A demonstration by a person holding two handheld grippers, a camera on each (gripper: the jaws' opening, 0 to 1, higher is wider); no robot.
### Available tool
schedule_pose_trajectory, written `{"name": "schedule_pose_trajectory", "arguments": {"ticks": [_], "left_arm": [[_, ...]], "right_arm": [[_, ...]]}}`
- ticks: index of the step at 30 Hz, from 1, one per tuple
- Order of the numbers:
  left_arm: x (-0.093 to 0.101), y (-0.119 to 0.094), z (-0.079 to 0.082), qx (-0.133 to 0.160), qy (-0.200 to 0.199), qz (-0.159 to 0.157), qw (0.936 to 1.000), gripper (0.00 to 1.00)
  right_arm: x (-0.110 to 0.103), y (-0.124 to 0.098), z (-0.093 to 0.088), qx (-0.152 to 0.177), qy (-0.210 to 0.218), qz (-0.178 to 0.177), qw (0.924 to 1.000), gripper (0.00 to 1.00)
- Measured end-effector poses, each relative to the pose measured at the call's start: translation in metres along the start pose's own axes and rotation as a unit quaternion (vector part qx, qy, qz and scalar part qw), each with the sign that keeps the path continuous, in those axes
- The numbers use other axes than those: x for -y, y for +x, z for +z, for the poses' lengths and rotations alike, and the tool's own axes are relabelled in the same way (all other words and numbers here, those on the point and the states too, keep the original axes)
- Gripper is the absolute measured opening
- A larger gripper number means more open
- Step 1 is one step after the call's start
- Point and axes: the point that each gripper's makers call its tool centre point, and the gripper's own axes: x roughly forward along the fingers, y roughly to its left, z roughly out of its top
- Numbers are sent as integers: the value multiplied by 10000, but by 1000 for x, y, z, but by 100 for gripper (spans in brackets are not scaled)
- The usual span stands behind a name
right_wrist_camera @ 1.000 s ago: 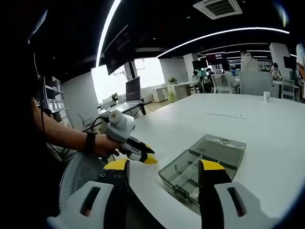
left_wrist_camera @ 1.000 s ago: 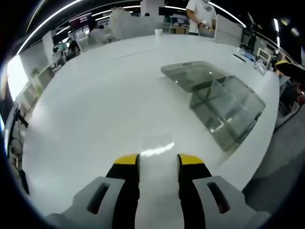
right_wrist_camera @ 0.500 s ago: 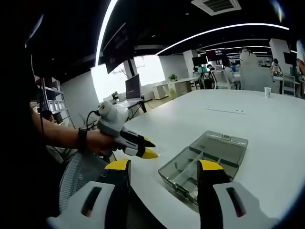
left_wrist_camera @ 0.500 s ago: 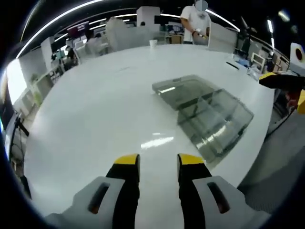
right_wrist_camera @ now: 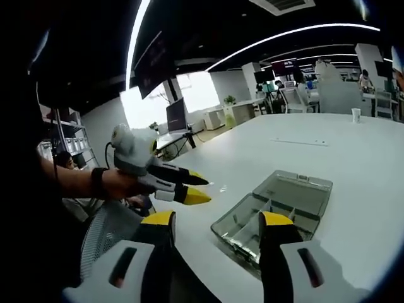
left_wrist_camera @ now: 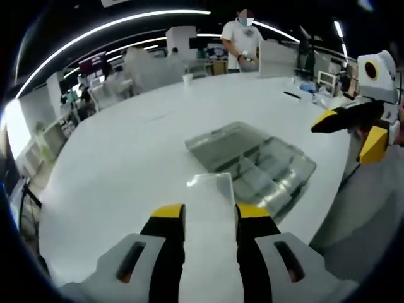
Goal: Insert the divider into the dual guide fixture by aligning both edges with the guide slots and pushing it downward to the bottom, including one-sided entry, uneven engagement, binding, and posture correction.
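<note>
The guide fixture (left_wrist_camera: 252, 161) is a clear grey compartment box lying open near the white table's edge, with its lid flat beside it. It also appears ahead of my right gripper as the fixture (right_wrist_camera: 278, 208). My left gripper (left_wrist_camera: 211, 211) holds a clear divider plate (left_wrist_camera: 211, 186) that stands up between its jaws, short of the box. My right gripper (right_wrist_camera: 218, 221) is open with nothing in it, off the table's edge. It enters the left gripper view as the right gripper (left_wrist_camera: 344, 139). In the right gripper view a hand holds the left gripper (right_wrist_camera: 203, 189) above the table, left of the box.
The white table (left_wrist_camera: 120, 158) is wide and bare around the box. A paper cup (left_wrist_camera: 187, 79) stands far back, and a person (left_wrist_camera: 240, 41) is behind it. A mesh chair (right_wrist_camera: 107, 233) sits by the table edge below the left gripper.
The left view has closed in on the box, and the divider's top edge now shows as a clear plate. The right gripper has come further into that view from the right.
</note>
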Motion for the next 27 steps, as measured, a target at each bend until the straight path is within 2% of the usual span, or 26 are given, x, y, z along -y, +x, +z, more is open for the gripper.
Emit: {"name": "schedule_pose_trajectory", "arguments": {"ticks": [3,6,18,27], "left_arm": [[7,-1,2,7,46,-114,9999,28],[15,-3,5,36,297,-216,9993,28],[40,-8,9,165,588,-518,9968,28],[62,-14,18,392,941,-781,9917,28]], "right_arm": [[1,1,-1,-11,83,12,10000,48],[1,0,-1,-1,168,16,9999,46],[-1,0,1,27,334,75,9994,42],[-5,3,-2,-53,468,235,9986,37]]}}
